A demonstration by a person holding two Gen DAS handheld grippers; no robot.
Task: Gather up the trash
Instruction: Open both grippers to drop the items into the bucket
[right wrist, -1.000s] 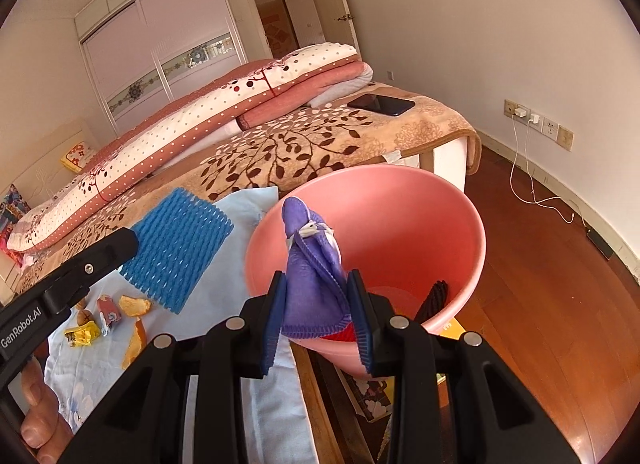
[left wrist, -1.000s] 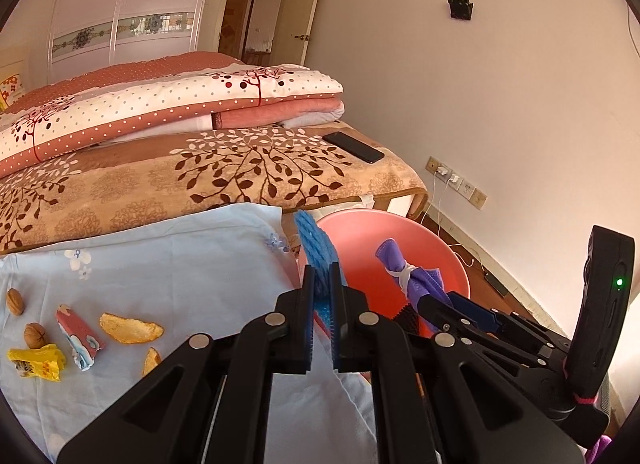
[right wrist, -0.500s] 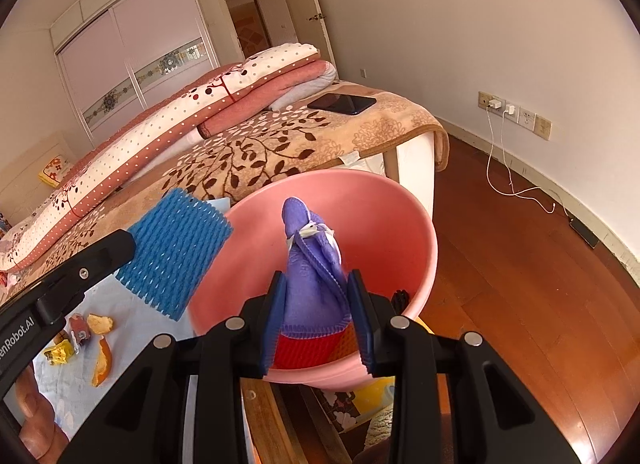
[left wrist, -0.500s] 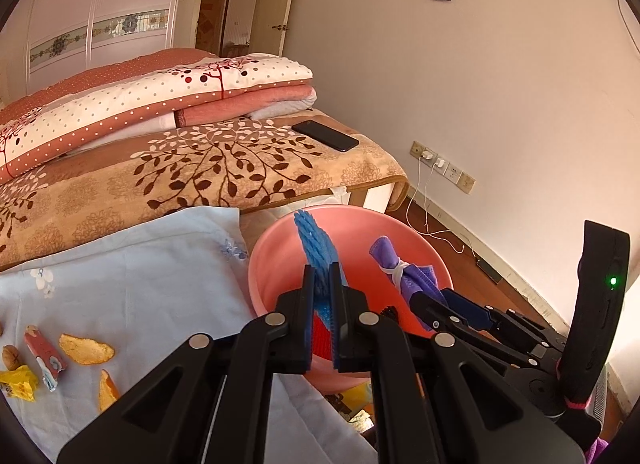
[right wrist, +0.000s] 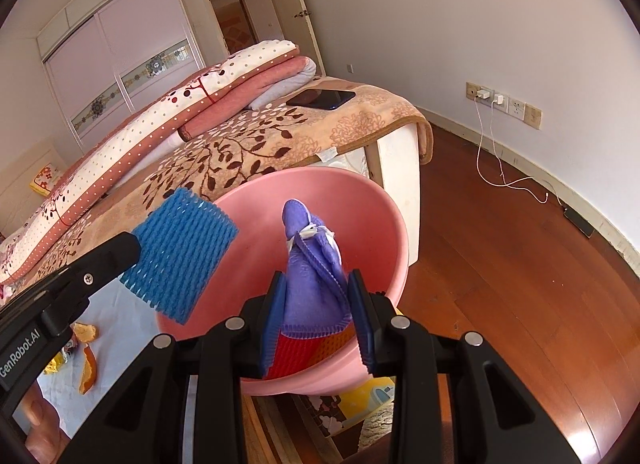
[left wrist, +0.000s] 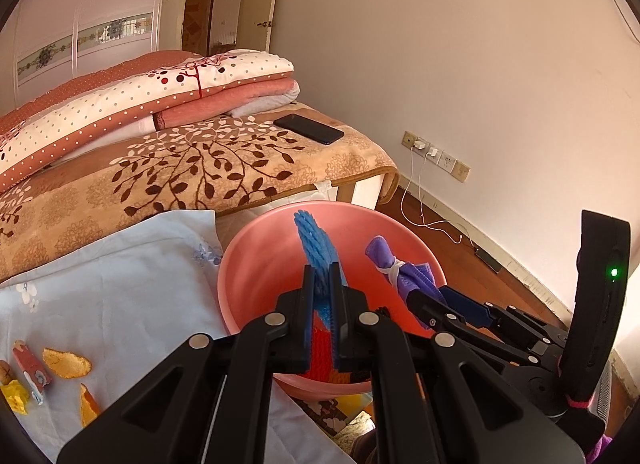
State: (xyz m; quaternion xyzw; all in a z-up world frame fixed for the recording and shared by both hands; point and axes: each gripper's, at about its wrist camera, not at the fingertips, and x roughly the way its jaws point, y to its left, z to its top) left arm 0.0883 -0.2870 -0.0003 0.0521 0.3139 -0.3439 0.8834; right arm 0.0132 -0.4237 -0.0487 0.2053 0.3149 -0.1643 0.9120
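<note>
Both claws hang over the pink bowl [right wrist: 394,232] — the left claw [left wrist: 323,284] pinches a blue net [left wrist: 314,242], the right claw [right wrist: 316,304] squeezes a purple net [right wrist: 312,276]. That way both can drop in. More scraps [left wrist: 66,362] wait on the near left cloth [left wrist: 120,284].

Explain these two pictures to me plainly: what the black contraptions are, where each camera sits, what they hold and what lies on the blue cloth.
There is no robot here. A person carries two hand-held black claws, each with a fisheye camera looking forward along its two fingers, so each picture shows one claw from behind.

In the left wrist view, the left claw is shut on a blue foam net sleeve. In the right wrist view, the right claw grips a purple foam net sleeve tied with a white band.

Both hang over a round pink plastic basin, which already holds a red net piece.

On the pale blue cloth lie orange peel pieces, a yellow wrapper and a small red-and-white packet. Behind is a bed with a dark phone on it.
</note>
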